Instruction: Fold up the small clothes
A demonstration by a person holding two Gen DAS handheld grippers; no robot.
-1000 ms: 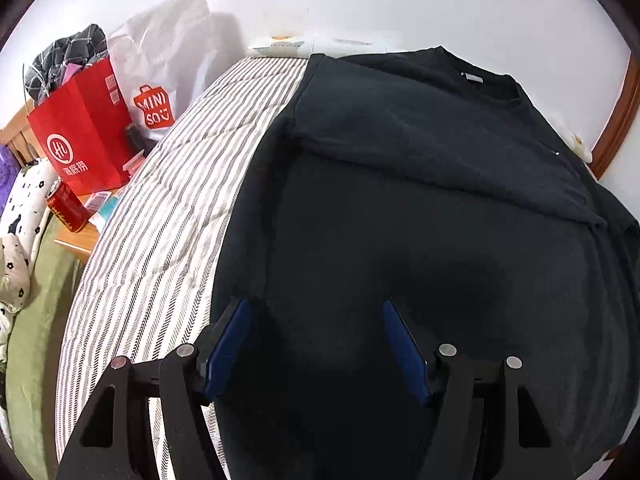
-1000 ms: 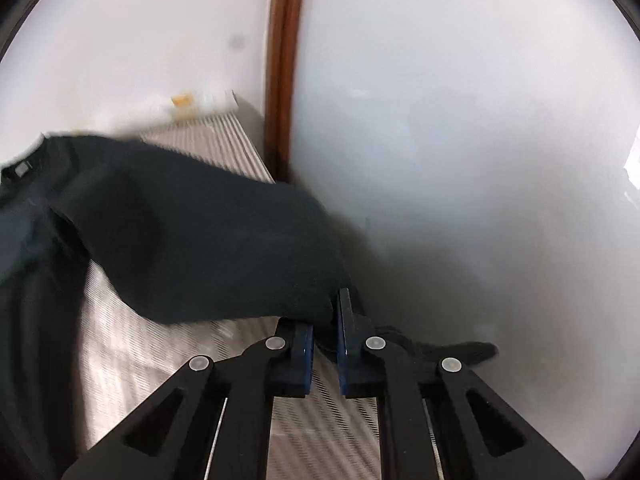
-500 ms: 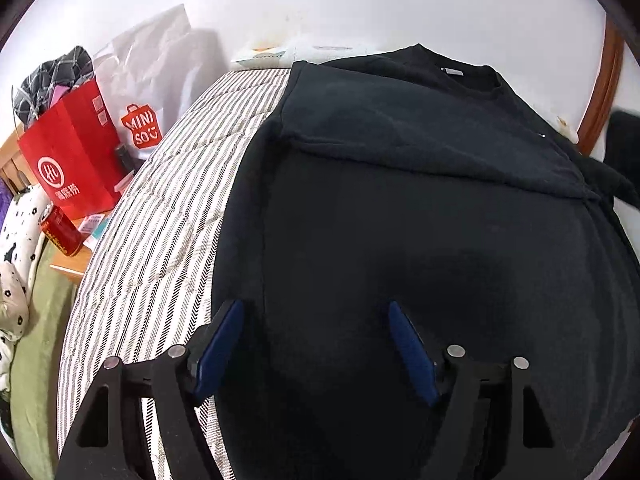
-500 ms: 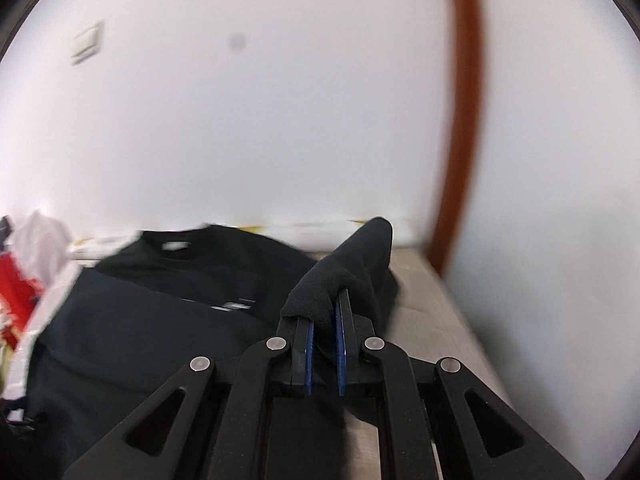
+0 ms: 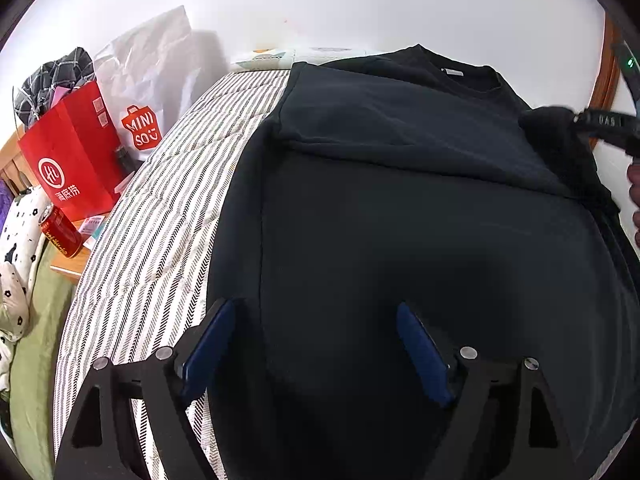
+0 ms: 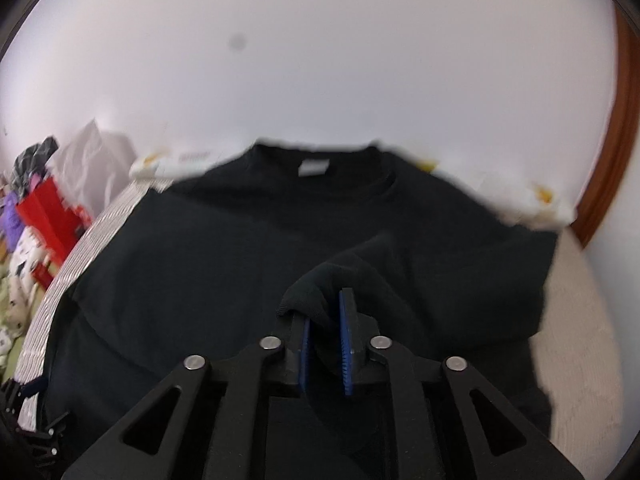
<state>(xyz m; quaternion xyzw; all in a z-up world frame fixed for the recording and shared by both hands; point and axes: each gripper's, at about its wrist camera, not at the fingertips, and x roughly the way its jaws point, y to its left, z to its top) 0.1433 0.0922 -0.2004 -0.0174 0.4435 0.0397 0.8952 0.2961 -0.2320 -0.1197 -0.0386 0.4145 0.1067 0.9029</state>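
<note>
A black sweatshirt (image 5: 400,220) lies flat on the striped bed (image 5: 160,248), collar and white label at the far end. Its left sleeve is folded across the chest. My left gripper (image 5: 312,320) is open and empty, hovering over the lower hem area. My right gripper (image 6: 326,308) is shut on the right sleeve cuff (image 6: 308,296) and holds it raised over the sweatshirt's chest (image 6: 220,260). In the left wrist view the right gripper (image 5: 576,120) shows at the far right edge with the cuff.
A red paper bag (image 5: 68,160), a white Miniso bag (image 5: 148,88) and a red can (image 5: 60,232) stand left of the bed. A white wall is behind, a brown wooden door frame (image 6: 612,140) at the right. Bare mattress (image 6: 572,320) lies right of the sweatshirt.
My right gripper has carried the right sleeve cuff from the bed's right edge leftward over the sweatshirt's chest. The left gripper has barely moved and stays open.
</note>
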